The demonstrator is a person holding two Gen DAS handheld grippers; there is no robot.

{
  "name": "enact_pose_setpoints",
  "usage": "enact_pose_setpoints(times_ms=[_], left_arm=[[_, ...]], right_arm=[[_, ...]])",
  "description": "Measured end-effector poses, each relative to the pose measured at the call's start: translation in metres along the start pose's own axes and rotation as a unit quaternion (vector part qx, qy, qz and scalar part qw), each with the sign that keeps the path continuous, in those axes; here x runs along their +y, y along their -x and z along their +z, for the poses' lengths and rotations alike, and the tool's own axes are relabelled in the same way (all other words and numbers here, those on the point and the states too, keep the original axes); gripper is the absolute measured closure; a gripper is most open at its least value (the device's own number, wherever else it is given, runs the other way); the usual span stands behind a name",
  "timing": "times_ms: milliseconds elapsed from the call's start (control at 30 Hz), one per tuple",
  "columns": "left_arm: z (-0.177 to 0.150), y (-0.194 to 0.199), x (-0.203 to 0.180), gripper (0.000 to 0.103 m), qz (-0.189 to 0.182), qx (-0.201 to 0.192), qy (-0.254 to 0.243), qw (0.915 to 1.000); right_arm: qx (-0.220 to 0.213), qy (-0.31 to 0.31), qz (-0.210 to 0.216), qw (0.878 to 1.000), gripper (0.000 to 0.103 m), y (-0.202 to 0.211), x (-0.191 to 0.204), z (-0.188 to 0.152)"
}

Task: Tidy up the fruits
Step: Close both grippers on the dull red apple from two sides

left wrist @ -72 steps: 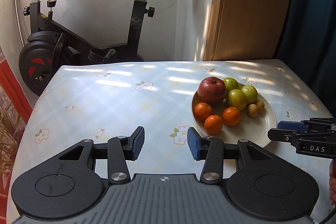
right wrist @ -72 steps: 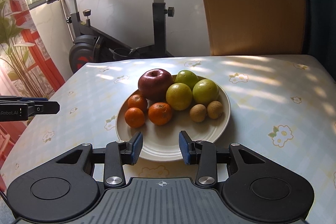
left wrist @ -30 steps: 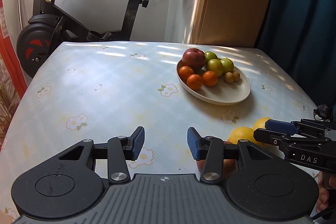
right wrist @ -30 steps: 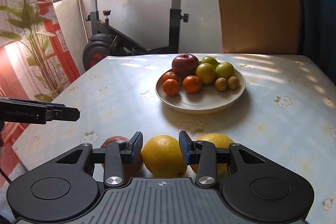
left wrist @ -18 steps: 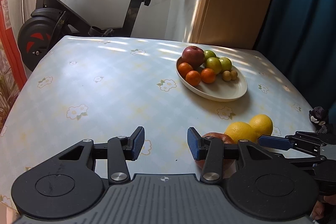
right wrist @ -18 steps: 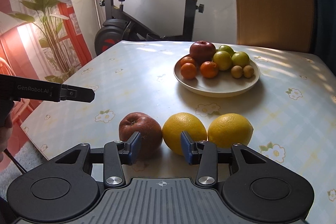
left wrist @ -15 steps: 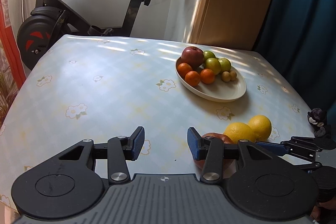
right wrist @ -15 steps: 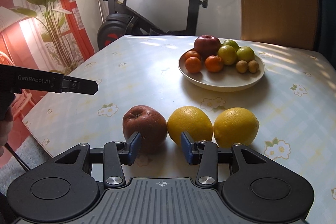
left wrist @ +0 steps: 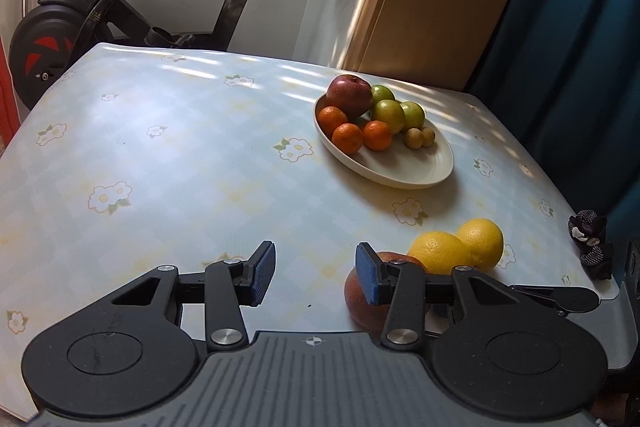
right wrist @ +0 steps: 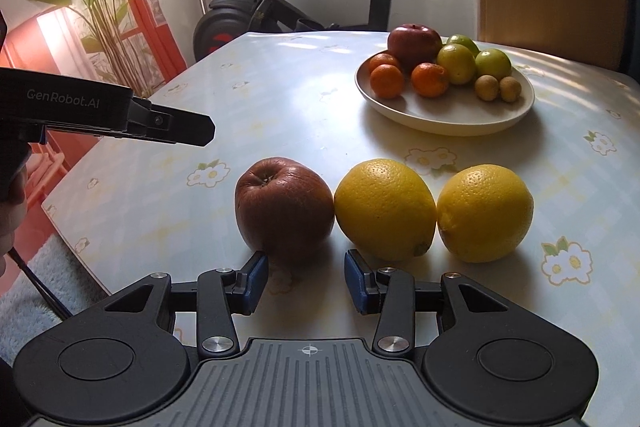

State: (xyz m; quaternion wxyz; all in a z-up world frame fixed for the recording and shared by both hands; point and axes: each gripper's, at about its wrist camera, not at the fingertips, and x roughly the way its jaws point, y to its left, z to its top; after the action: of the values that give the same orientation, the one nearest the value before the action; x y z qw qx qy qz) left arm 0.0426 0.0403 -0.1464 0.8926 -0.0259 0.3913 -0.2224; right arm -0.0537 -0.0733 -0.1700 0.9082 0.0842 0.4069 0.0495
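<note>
Right gripper (right wrist: 302, 279) — blue-padded jaws parted, nothing between; wrinkled dark-red apple (right wrist: 285, 209) just ahead at 12 o'clock, two round yellow citrus fruits (right wrist: 385, 209) at 1–2 o'clock, touching in a row. Left gripper (left wrist: 316, 277) — parted, empty. Shallow cream plate (right wrist: 448, 115) of small fruits well beyond. Black exercise bike (right wrist: 256, 7) behind floral-clothed table (right wrist: 280, 99).
</note>
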Motion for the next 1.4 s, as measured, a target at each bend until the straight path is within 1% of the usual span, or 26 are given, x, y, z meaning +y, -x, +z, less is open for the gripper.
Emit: enact_pose_setpoints(times_ms=[100,133,267,433,633,767,933,967,1133,1233,1333,1400], left_arm=[[0.0,-0.009,0.0,0.057,-0.034,0.015,0.01,0.9993],[-0.001,-0.012,-0.001,0.057,-0.039,0.019,0.01,0.999],[-0.004,-0.02,-0.004,0.057,-0.05,0.031,0.002,0.9983],[-0.003,-0.028,-0.001,0.057,-0.071,0.044,0.012,0.9964],[-0.004,-0.038,-0.001,0.057,-0.08,0.059,0.009,0.995],[-0.004,-0.039,-0.001,0.058,-0.086,0.057,0.007,0.9947],[-0.003,-0.042,0.004,0.059,-0.1,0.059,0.021,0.993],[-0.003,-0.042,0.004,0.06,-0.103,0.059,0.021,0.9927],[-0.003,-0.042,0.004,0.061,-0.105,0.057,0.019,0.9927],[-0.003,-0.04,0.006,0.061,-0.097,0.053,0.016,0.9938],[-0.002,-0.038,0.012,0.061,-0.087,0.049,0.024,0.9947],[-0.001,-0.036,0.017,0.061,-0.08,0.046,0.031,0.9953]], right_arm=[[0.004,0.0,0.005,1.0,0.064,-0.005,0.0,0.001],[0.005,0.001,0.007,1.0,0.064,-0.006,0.0,0.001],[0.004,0.004,0.014,1.0,0.064,-0.01,0.0,0.001],[0.004,0.007,0.019,1.0,0.063,-0.014,0.0,0.002],[0.004,0.008,0.02,1.0,0.059,-0.016,0.0,0.003],[0.002,0.01,0.02,1.0,0.059,-0.018,0.001,0.004],[-0.001,0.024,0.018,1.0,0.059,-0.021,0.004,0.007],[-0.001,0.027,0.017,0.999,0.059,-0.022,0.005,0.008],[0.0,0.029,0.019,0.999,0.057,-0.025,0.006,0.01],[0.001,0.038,0.022,0.999,0.057,-0.028,0.01,0.013],[0.002,0.04,0.033,0.999,0.057,-0.034,0.012,0.017],[-0.001,0.061,0.033,0.998,0.057,-0.039,0.018,0.021]])
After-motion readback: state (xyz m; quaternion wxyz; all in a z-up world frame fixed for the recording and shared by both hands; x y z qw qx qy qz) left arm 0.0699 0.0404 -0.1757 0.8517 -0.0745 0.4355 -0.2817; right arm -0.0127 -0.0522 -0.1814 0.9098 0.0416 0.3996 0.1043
